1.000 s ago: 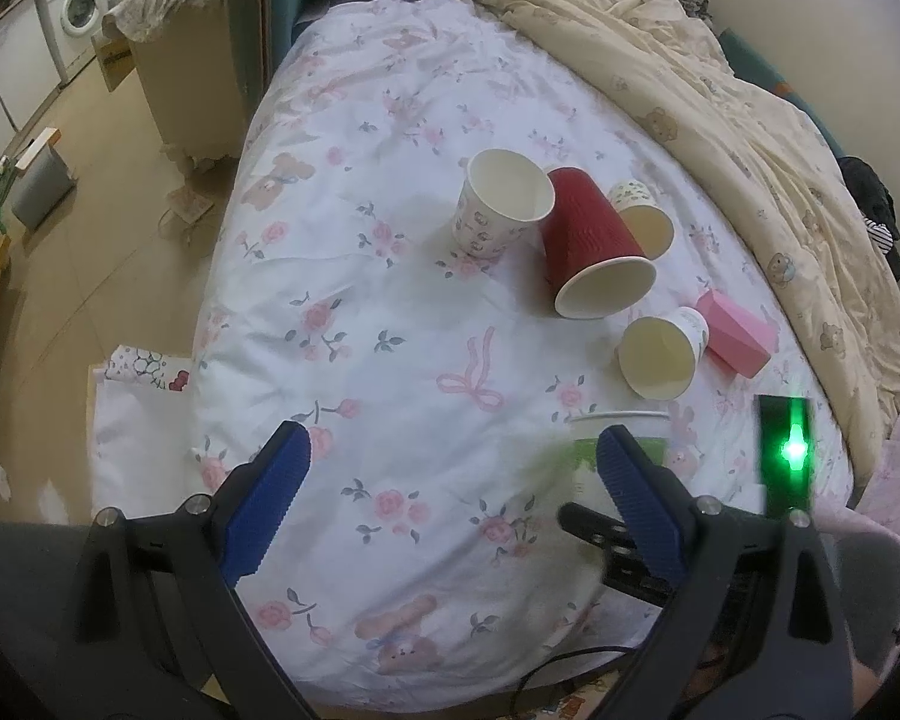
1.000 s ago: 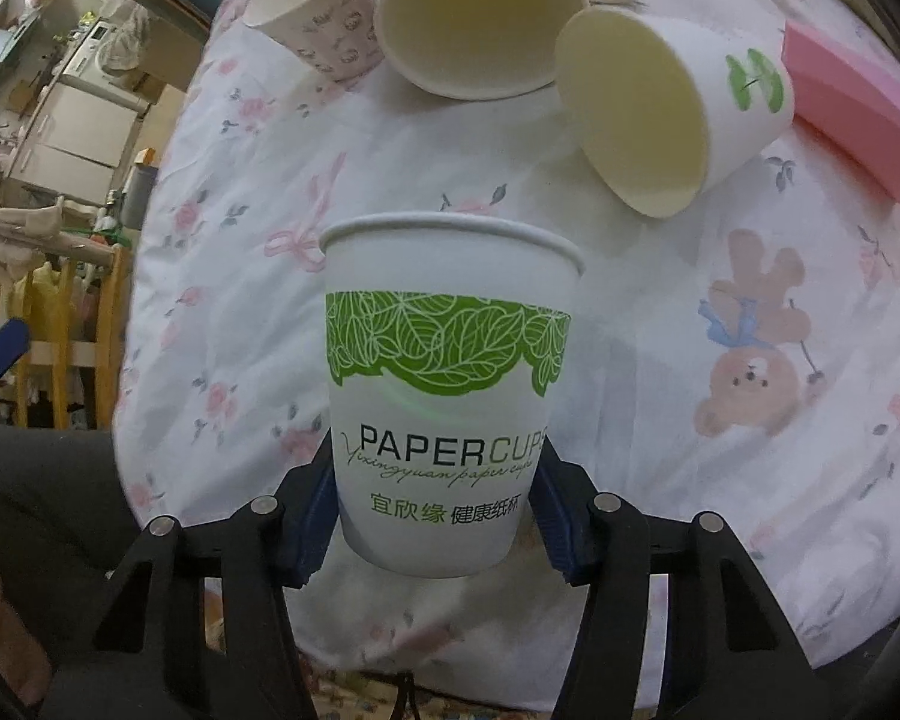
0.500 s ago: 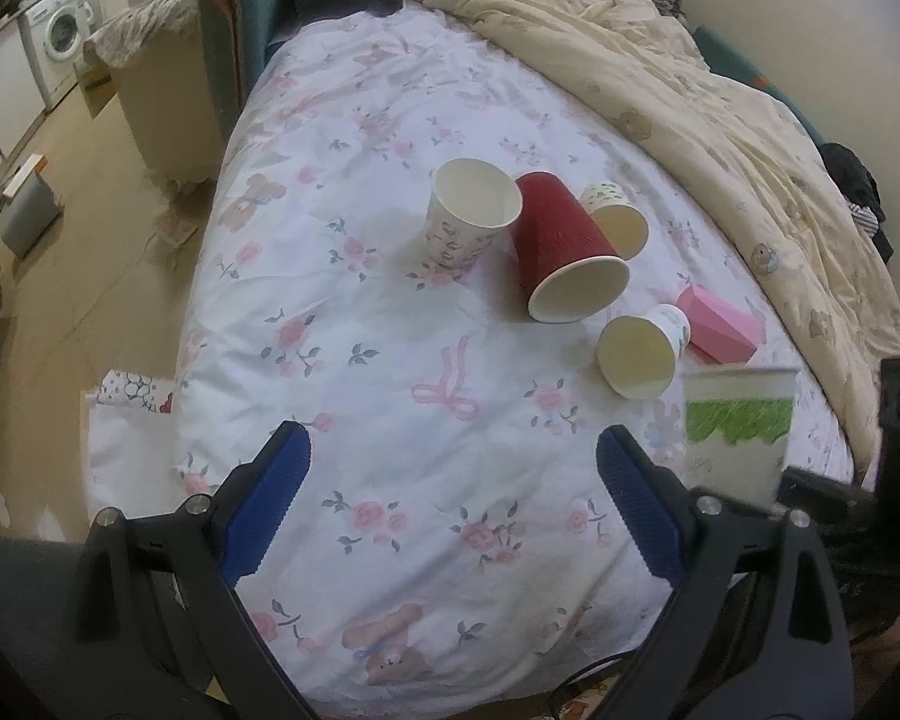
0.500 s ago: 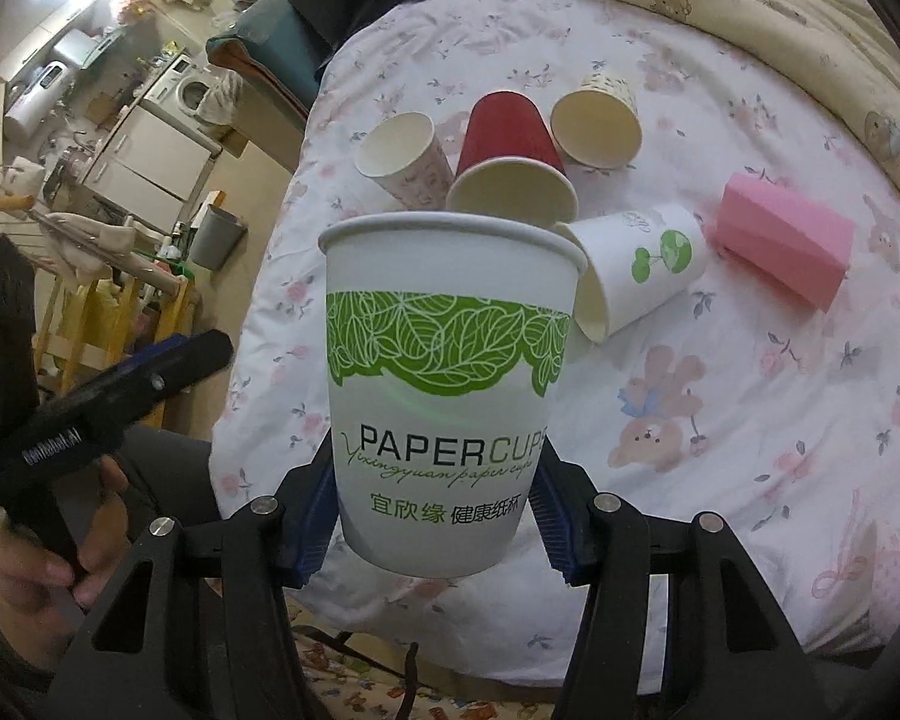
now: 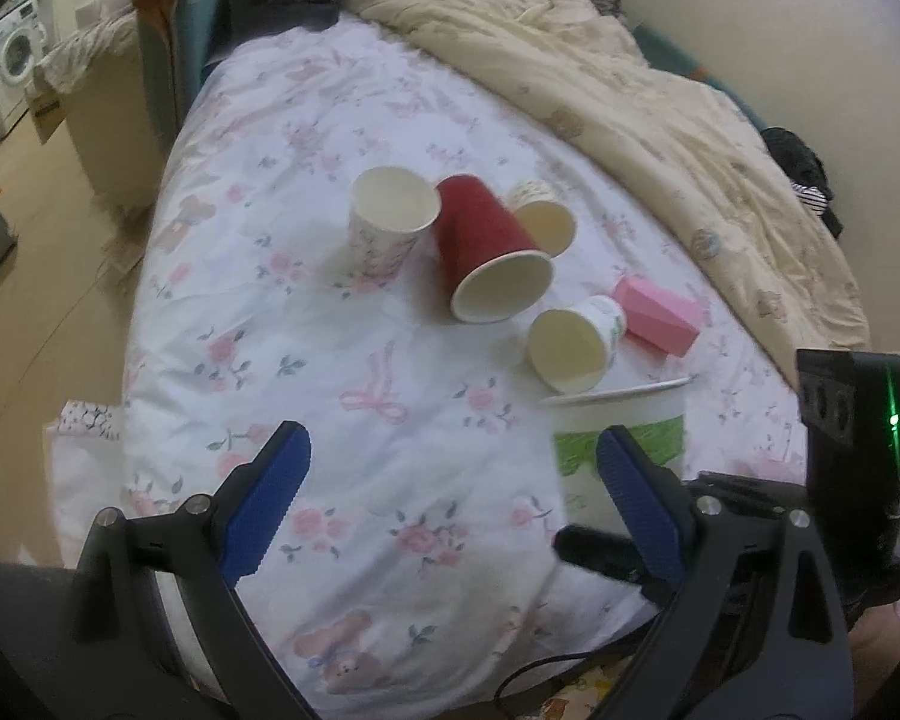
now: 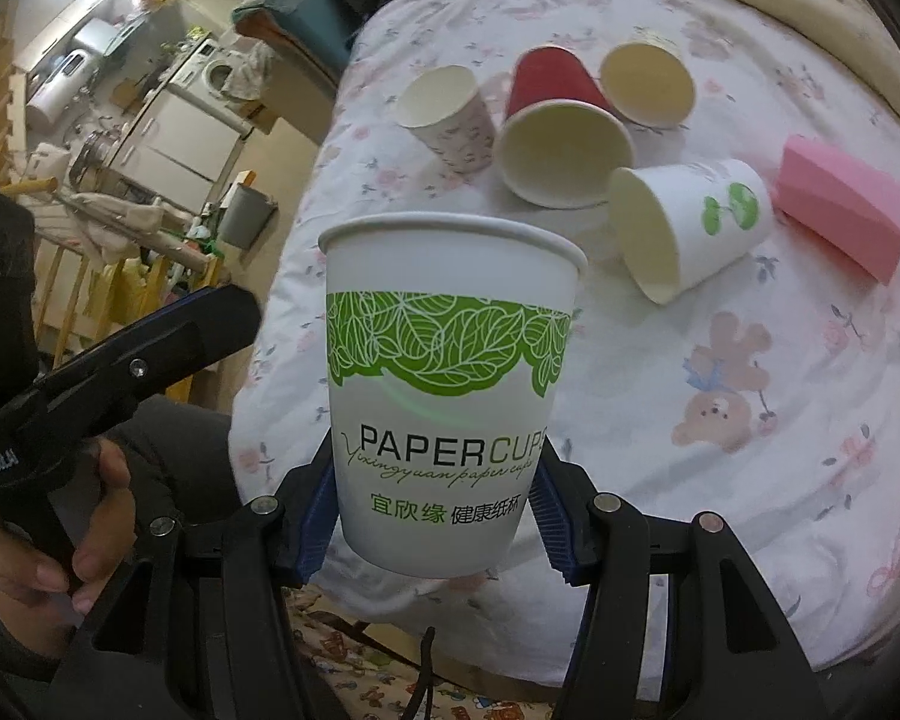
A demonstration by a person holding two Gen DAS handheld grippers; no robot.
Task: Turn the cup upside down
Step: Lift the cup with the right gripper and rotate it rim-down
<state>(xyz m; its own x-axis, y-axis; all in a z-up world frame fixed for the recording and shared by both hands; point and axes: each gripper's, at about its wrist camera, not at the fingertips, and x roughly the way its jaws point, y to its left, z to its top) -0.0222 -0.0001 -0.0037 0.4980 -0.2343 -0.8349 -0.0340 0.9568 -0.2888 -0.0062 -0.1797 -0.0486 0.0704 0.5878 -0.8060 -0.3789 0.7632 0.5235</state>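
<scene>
My right gripper (image 6: 432, 531) is shut on a white paper cup with a green leaf band (image 6: 447, 384), held upright above the near edge of the bed. The same cup (image 5: 621, 420) shows in the left wrist view, just behind the right finger of my left gripper (image 5: 453, 504), which is open and empty over the bedsheet. The right gripper body (image 5: 834, 480) with a green light is at the right edge of that view.
On the floral bedsheet (image 5: 330, 330) lie a red cup (image 5: 489, 258), a floral cup (image 5: 390, 222), two small white cups (image 5: 573, 342) (image 5: 543, 216) and a pink box (image 5: 660, 324). A beige duvet (image 5: 660, 108) covers the far right. The left gripper (image 6: 108, 372) shows at the left of the right wrist view.
The right gripper has carried the green-band cup up and back off the bed, then closer to the left gripper. The left gripper stays open.
</scene>
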